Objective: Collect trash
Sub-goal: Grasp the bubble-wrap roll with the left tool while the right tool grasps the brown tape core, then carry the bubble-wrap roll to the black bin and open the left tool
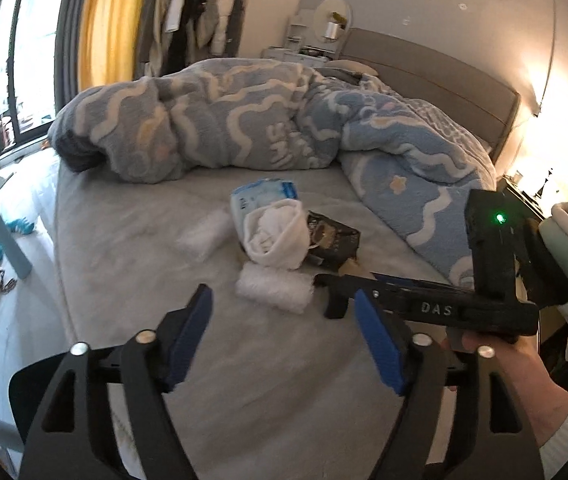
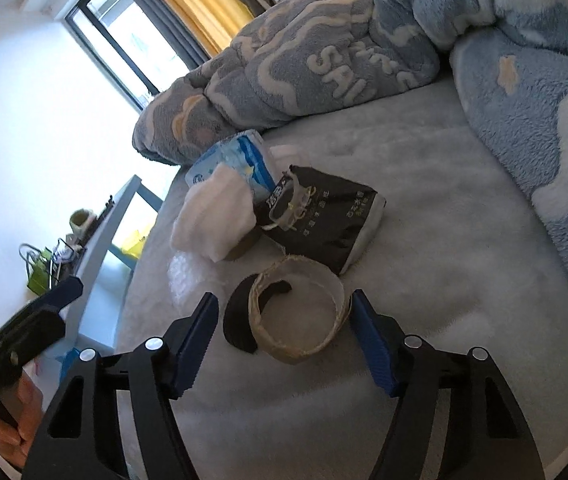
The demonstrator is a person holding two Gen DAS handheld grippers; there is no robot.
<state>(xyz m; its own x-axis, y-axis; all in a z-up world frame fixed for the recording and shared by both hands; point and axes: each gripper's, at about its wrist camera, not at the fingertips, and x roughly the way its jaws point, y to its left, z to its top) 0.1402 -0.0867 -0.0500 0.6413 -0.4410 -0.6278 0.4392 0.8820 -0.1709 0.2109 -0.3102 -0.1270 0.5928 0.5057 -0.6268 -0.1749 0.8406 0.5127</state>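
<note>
**Both claws over the litter on the bed**

From my right wrist camera, the right gripper point(image 2: 284, 322) sits low over the pale grey bedsheet point(image 2: 424, 208) with its blue pads spread on either side of a nearly used-up tape roll point(image 2: 298, 316). The roll lies on its side, a dark torn scrap point(image 2: 239, 320) tucked against its left edge. The right pad looks to be at or just beside the roll's rim, while the left pad stands clear of it, so I call the jaws spread and not pinching.

Just beyond the roll is the rest of the trash, bunched together: a black crinkled packet point(image 2: 328, 220) with a loose seal tab, a white wad of cloth or tissue point(image 2: 215, 220) leaning on it, and a blue-and-white tissue pack point(image 2: 235, 156) behind both.

From my left wrist camera, the left gripper point(image 1: 284, 332) hangs over bare sheet, its jaws spread with nothing between them. A white bubble-wrap piece point(image 1: 273, 286) lies just ahead of its fingertips, and a second one point(image 1: 203, 236) sits further left. The right tool crosses this view from the right (a hand point(image 1: 524, 376) in a white cuff holds it).

A blue patterned fleece blanket point(image 1: 243, 120) is heaped across the far side of the bed, against the grey headboard point(image 1: 436, 76).
</note>
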